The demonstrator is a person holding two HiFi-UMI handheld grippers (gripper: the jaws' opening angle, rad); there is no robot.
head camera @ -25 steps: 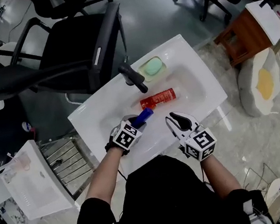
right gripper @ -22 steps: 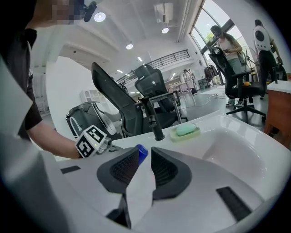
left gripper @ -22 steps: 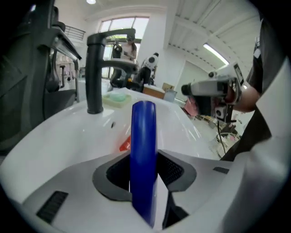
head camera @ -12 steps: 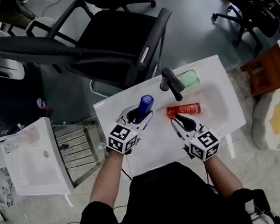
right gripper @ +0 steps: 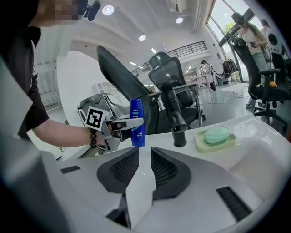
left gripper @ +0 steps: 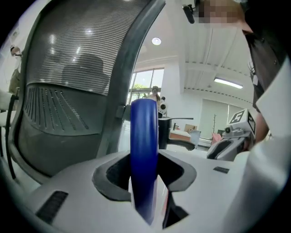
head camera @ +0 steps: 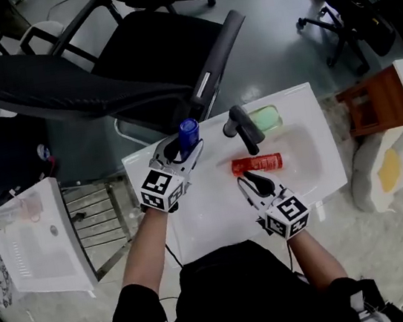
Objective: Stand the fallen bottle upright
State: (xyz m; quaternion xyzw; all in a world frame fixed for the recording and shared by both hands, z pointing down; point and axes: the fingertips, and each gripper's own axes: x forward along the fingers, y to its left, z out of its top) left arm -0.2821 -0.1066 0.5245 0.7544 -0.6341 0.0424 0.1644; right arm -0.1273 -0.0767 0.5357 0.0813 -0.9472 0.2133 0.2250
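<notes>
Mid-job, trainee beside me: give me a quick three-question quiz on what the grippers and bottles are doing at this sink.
1. True or false: the red bottle stands upright in the sink.
2. What does the left gripper hold? A) the soap B) the blue bottle C) nothing
3. Fill in: the jaws of the right gripper are ___, with nothing between them.
Key: 1 false, it lies on its side. 2 B, clamped upright. 3 open.
</notes>
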